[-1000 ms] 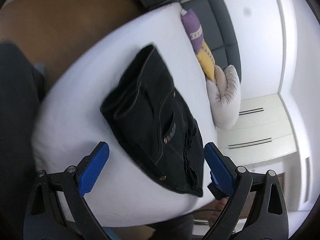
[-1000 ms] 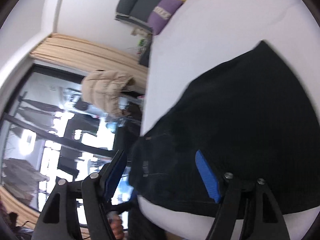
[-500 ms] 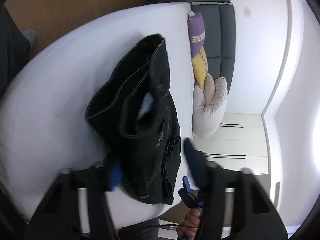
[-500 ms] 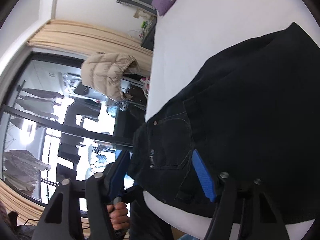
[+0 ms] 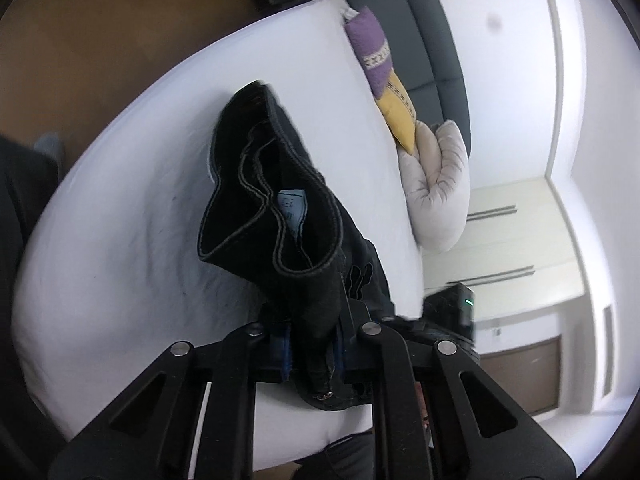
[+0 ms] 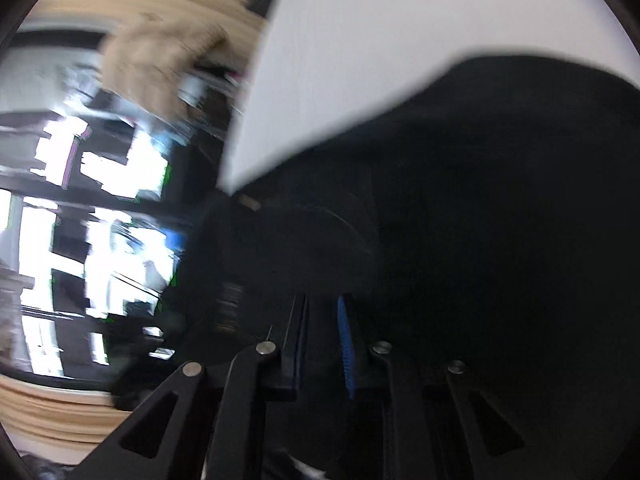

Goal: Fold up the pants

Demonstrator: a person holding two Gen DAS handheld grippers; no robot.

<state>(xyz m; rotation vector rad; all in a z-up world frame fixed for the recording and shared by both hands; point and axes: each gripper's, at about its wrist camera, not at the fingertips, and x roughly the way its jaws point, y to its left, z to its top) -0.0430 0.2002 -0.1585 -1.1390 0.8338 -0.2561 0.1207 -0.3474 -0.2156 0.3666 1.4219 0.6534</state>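
Black denim pants [image 5: 280, 216] lie on a white bed [image 5: 120, 240], and one end of them is lifted off the sheet. My left hand-held gripper [image 5: 312, 348] is clenched on a thick bunch of that fabric near the bed's closest edge, its blue pads [image 5: 285, 350] pressed against the cloth on both sides. Above the grip the waistband gapes, showing pale stitching and a light blue label [image 5: 292, 206] inside. Along the far side of the bed sit a purple pillow [image 5: 368, 56], a yellow pillow [image 5: 396, 116] and a cream cushion [image 5: 440, 184], touching one another in a row. In the blurred right wrist view, my right hand-held gripper [image 6: 322, 340] has its blue-lined fingers [image 6: 346, 348] drawn close together against the pants [image 6: 480, 220]; dark cloth fills the narrow gap, but I cannot tell whether it is truly pinched
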